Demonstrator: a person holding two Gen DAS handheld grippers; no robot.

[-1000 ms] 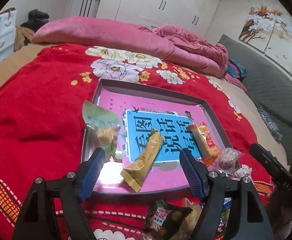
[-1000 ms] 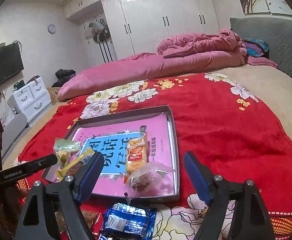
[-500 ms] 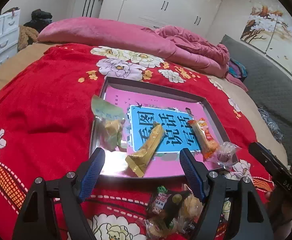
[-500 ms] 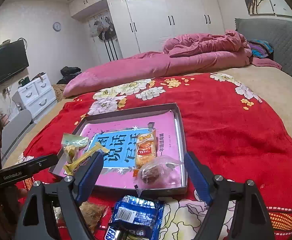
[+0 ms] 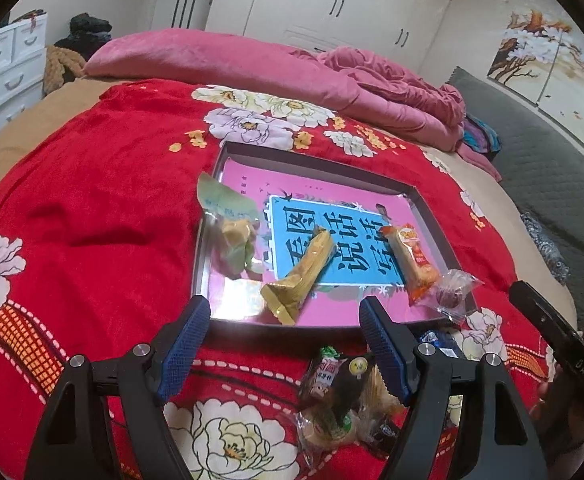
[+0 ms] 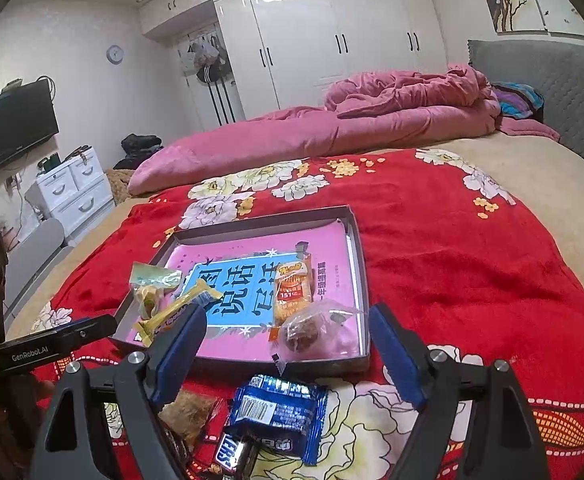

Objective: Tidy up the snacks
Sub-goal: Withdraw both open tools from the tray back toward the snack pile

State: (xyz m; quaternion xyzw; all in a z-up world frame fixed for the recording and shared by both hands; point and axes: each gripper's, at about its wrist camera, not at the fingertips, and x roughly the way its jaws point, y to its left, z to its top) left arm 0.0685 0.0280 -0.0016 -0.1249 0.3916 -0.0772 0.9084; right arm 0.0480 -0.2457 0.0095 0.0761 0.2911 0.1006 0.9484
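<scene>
On red floral blanket (image 5: 92, 208): grey tray (image 5: 315, 156) | white wardrobes (image 6: 331, 40) behind | both grippers' fingers apart, empty

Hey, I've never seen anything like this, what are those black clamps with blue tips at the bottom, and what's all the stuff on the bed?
Those are two hand-held grippers, one in each of a person's hands, each with a camera looking forward along its fingers. One picture comes from the left hand-held gripper, the other from the right hand-held gripper. Both are open and hold nothing. On the red flowered blanket lies a shallow tray with four snacks in it: a green packet, a yellow bar, an orange packet and a clear-wrapped sweet. More snacks lie loose in front of the tray, among them a blue packet.
</scene>
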